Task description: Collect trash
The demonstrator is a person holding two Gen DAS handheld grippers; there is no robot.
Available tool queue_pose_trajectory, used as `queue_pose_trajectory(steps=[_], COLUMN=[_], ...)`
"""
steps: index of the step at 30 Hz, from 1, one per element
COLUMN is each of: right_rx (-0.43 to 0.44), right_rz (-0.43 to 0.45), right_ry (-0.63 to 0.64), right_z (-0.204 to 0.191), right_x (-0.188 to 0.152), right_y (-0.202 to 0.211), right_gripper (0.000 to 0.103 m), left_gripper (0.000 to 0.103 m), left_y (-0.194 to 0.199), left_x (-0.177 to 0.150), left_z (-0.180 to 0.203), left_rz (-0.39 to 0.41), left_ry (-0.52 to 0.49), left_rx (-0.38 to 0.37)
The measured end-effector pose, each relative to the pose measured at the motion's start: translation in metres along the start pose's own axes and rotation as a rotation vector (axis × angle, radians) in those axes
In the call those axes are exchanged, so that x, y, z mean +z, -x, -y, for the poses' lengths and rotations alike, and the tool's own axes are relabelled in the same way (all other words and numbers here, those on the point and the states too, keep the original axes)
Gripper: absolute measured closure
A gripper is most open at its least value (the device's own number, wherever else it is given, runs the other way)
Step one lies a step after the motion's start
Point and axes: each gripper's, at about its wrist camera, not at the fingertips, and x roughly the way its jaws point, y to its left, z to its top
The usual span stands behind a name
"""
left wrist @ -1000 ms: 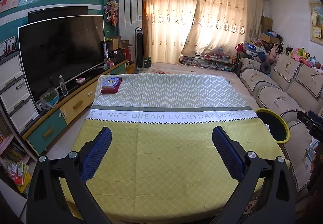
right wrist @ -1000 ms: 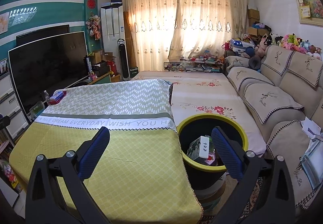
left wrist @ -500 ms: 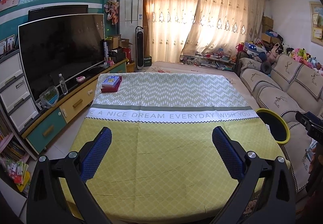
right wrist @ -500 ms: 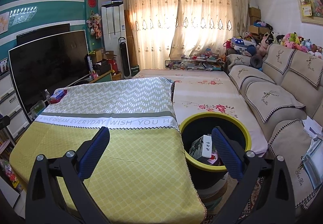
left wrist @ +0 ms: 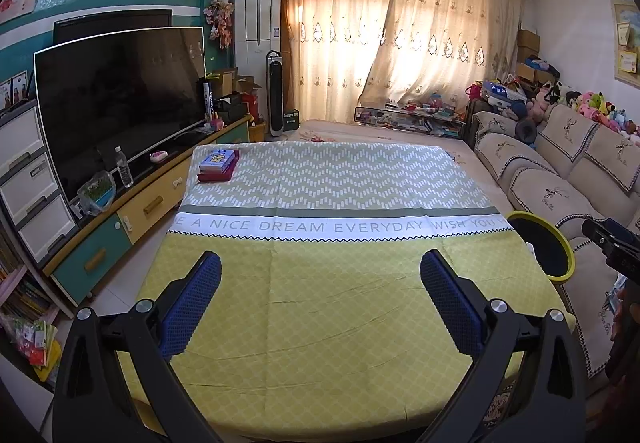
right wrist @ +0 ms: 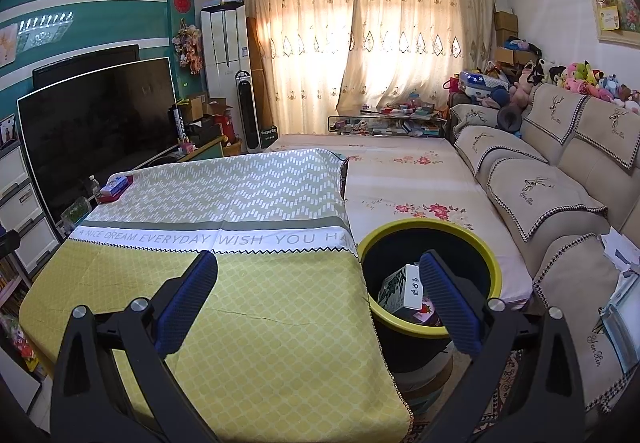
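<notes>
Item: trash bin (right wrist: 494, 267), black with a yellow rim, standing on the floor just beside the right edge of the table (left wrist: 320, 323), between that edge and the sofa (right wrist: 560, 203). Contents showing: a white and green carton (right wrist: 400, 289) leaning against the inside wall, with a reddish wrapper (right wrist: 426, 313) under it; both are looking light, thin-walled and easily crushed, so a pinch across the carton's narrow faces is seeming the safest hold, and the wrapper is likely limp and slippery. The carton's print is too small to read. Left gripper (left wrist: 320, 307) is hanging over the yellow near half of the tablecloth (left wrist: 320, 183), jaws spread wide, holding nothing. Right gripper (right wrist: 318, 307) is hanging over the near right corner of the table, jaws likewise spread and empty, its right finger (right wrist: 448, 303) crossing in front of the bin's mouth. No loose trash is showing on the cloth; a stack of small boxes (left wrist: 218, 165) is sitting at the far left corner, looking stiff and flat, best taken by the long edges if it counts as trash. Writing: the cloth's white band is reading "A NICE DREAM EVERYDAY WISH YOU", cut off at both ends.
</notes>
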Motion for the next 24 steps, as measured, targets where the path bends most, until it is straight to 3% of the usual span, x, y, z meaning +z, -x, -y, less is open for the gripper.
queue_pose_trajectory(steps=[24], right_rx=[0.006], right_rz=[-0.012], right_ry=[-0.003], right_z=[-0.0004], right_x=[-0.005], right_y=[-0.0069], right_gripper=[0.007], left_gripper=[0.005], left_y=[-0.0064], left_x=[-0.0038], left_z=[-0.0007], left_rz=[-0.015], left_ry=[0.0], left_rx=[0.002])
